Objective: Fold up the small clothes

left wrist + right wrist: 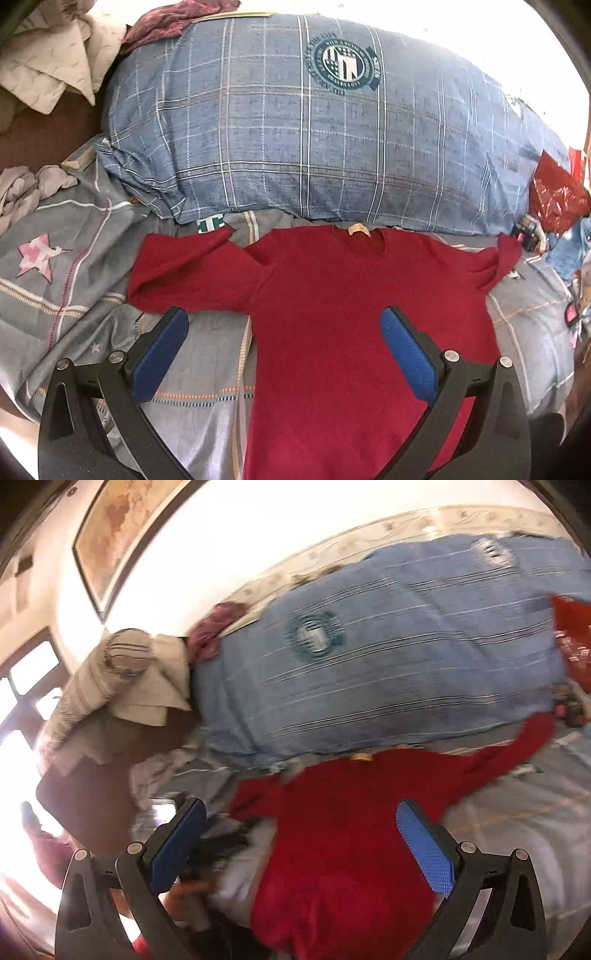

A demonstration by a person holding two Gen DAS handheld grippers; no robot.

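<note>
One red shirt (332, 314) lies flat and face up on the bed (74, 295), collar with its pale label (357, 229) toward 12 o'clock, touching the foot of the blue plaid pillow (295, 140). Both short sleeves are spread out, one toward 9 o'clock, one toward 3 o'clock. No fold is visible in body or sleeves, so by judgement the task stands at its start: the garment is laid out, and every fold is left to do. The left claw (282, 325) hovers over the shirt's lower left edge, jaws spread wide, holding nothing. The right claw (301, 818), in a blurred view, is likewise spread and empty above the shirt. Count: one shirt, two sleeves, one plaid pillow, two claws. Outward, crumpled pale bedding (48, 74) sits at 10 o'clock, a maroon cloth (166, 22) at 11 o'clock, a red plastic bag (557, 199) at 3 o'clock.
</note>
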